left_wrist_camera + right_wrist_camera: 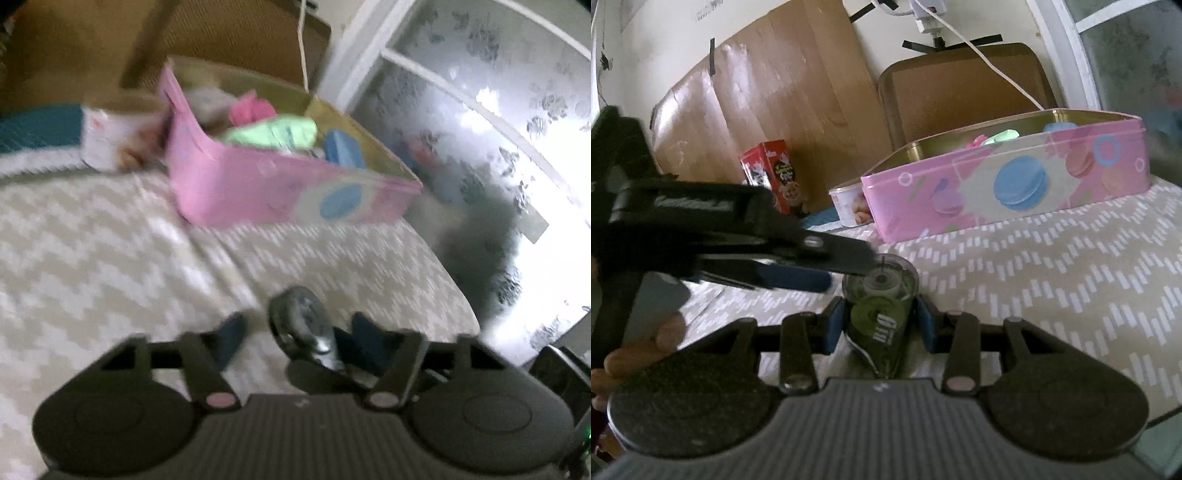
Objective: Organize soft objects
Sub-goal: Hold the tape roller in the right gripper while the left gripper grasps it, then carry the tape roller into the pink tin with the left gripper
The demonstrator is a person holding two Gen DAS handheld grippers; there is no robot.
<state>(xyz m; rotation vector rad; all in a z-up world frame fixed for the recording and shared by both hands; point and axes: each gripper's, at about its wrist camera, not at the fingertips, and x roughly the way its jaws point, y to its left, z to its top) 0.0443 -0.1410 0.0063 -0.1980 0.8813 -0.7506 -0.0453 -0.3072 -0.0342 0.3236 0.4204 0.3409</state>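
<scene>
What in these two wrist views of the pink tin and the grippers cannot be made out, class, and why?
- Left wrist view: motion blur hides the print on the pink tin and white tub.
- Left wrist view: whether the left gripper pinches the tape dispenser.
- Right wrist view: the tin wall hides most contents.
- The red carton text is too small.

Box: pink rectangular tin holding pink, green and blue soft items
Surface: beige zigzag-patterned cloth
Left gripper: dark round object between its fingers

Two low wrist views, both facing pink tin
</scene>
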